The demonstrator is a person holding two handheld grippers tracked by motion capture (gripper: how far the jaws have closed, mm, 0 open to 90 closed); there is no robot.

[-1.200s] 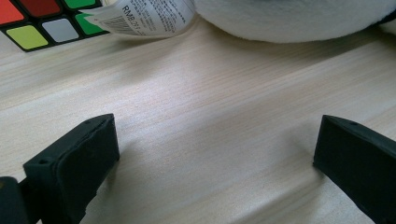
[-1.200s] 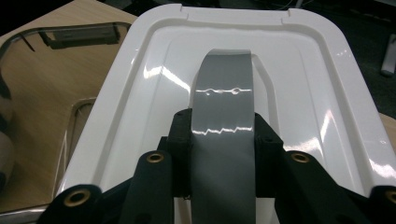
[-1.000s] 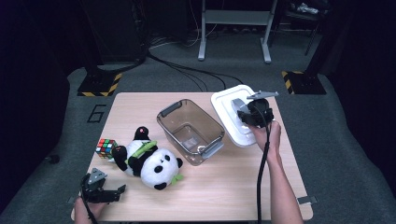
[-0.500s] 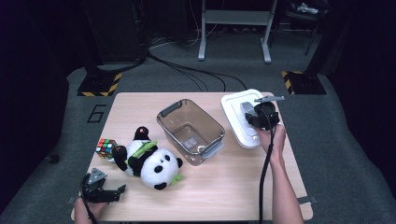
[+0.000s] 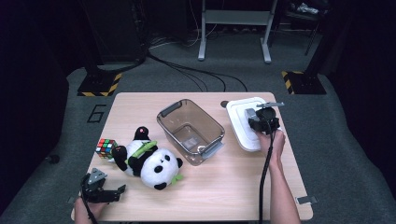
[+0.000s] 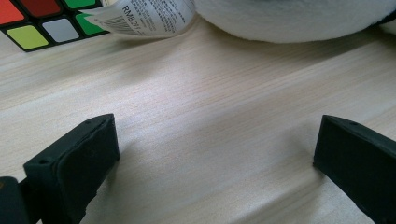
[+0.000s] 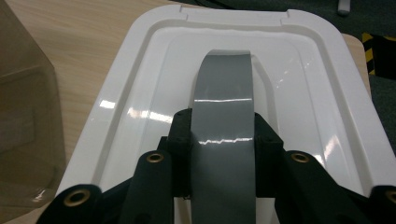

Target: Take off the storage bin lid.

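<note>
Tape is what the right tool clamps: a grey roll held on edge between the 2 black jaws, its glossy band catching 2 bright glints. In the right gripper view the roll stands over the sunken middle of a white lid, which has a raised rim, rounded corners and a small tab at its far edge; whether the roll touches the lid I cannot tell. In the high view the right tool sits over the same lid at about 3 o'clock on the bench, with the person's hand behind it and a black cable trailing back along the forearm.

Just beside the lid, toward 9 o'clock from it, stands a clear plastic tub with grey handles, open and set at an angle near the bench's middle. At about 8 o'clock lies a stuffed panda with green trim, and a colour cube rests just beside it toward 9 o'clock. The tub stands between the lid and the toys.

The left tool rests at about 7 o'clock near the bench's front edge, its jaws wide apart with bare wood between them; its own view shows the cube, a white care label and the panda's white plush just ahead.
</note>
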